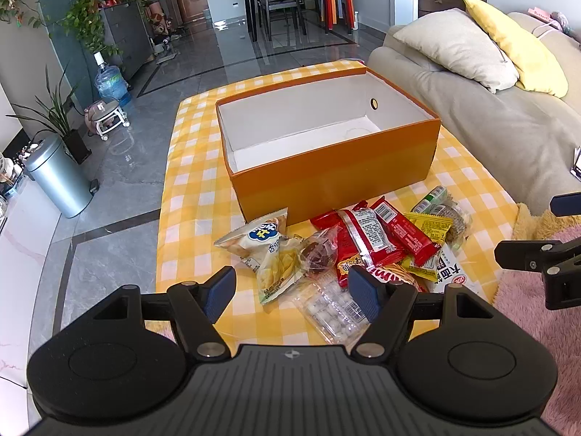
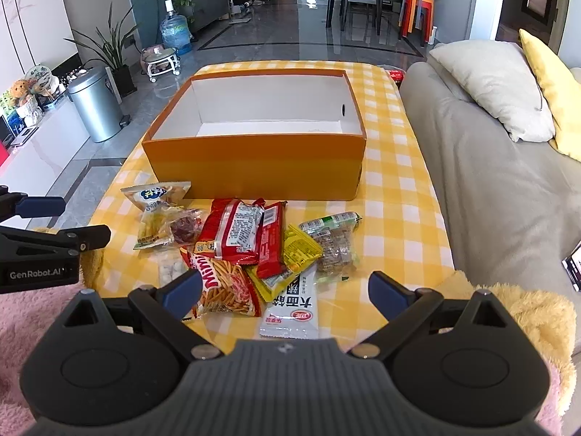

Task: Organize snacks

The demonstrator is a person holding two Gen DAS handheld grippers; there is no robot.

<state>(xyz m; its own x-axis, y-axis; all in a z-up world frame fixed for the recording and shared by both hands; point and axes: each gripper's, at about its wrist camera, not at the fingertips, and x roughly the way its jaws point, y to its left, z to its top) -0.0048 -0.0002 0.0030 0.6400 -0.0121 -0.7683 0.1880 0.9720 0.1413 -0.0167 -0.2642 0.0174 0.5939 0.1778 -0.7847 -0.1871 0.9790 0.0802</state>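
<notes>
A: Orange box (image 2: 254,167) sits open and empty on the checked cloth (image 2: 399,196). All the snacks lie in a loose heap just in front of its near wall. None inside yet.

B: Tools?

A: Left gripper (image 1: 290,292) spread wide, nothing between the pads, hanging over the clear blister pack (image 1: 332,309) at the heap's near edge. Right gripper (image 2: 287,292) equally wide and empty, over the Mimi stick bag (image 2: 225,287) and the white packet (image 2: 290,312).

B: Risks?

A: Packets overlap, so a pinch may lift two, or drag the red wrapper (image 2: 270,239) along. Glossy film looks slippery; it could slide out before clearing the box wall. Both grippers working one heap might collide.
</notes>
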